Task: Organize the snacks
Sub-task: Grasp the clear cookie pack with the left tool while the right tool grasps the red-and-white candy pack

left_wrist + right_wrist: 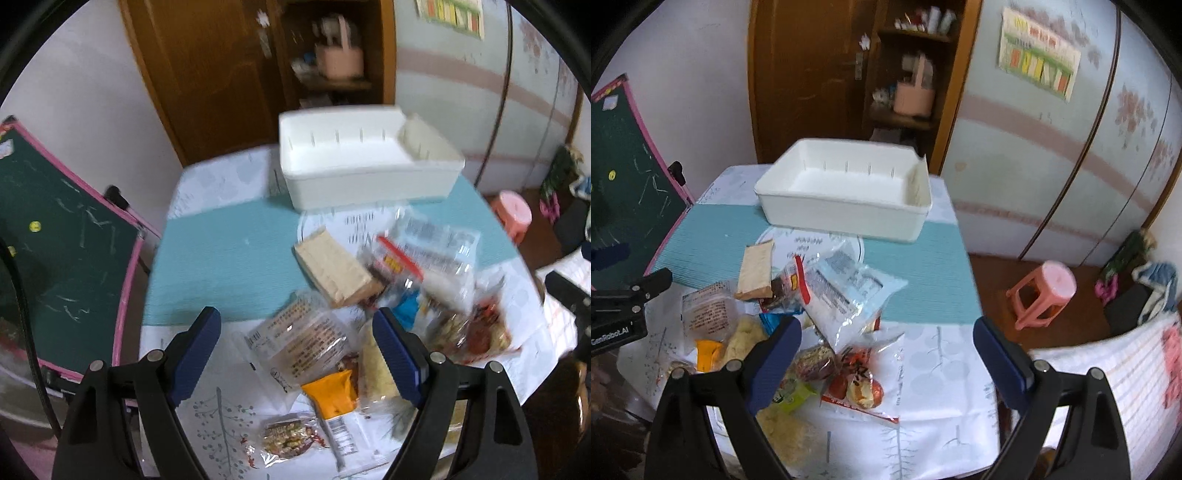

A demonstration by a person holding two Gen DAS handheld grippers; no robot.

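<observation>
A small table [221,251] covered by a teal mat and a white patterned cloth is seen from both wrist cameras. At its far side a white plastic bin [369,177] stands empty, with one upright divider near its right end. The snacks [369,295] are heaped on the near half of the table, well apart from the bin: a tan wafer block [332,269] lies at the far edge of the heap, a large clear bag with printed labels [846,291] is draped over the middle, an orange packet [332,395] and a clear-wrapped pastry [306,339] lie nearer, and a red-printed bag of round sweets [857,376] rests on the cloth at the right (some wrappers are too blurred to be read).

The left gripper [295,354] is held above the heap with its jaws spread wide; nothing is pinched between the blue pads [195,350]. The right gripper [886,362] is likewise held wide apart above the right side of the heap, with nothing gripped.

A green chalkboard [62,236] with a pink frame is propped to the left of the table, and a pink stool [1045,291] stands on the floor to the right.
</observation>
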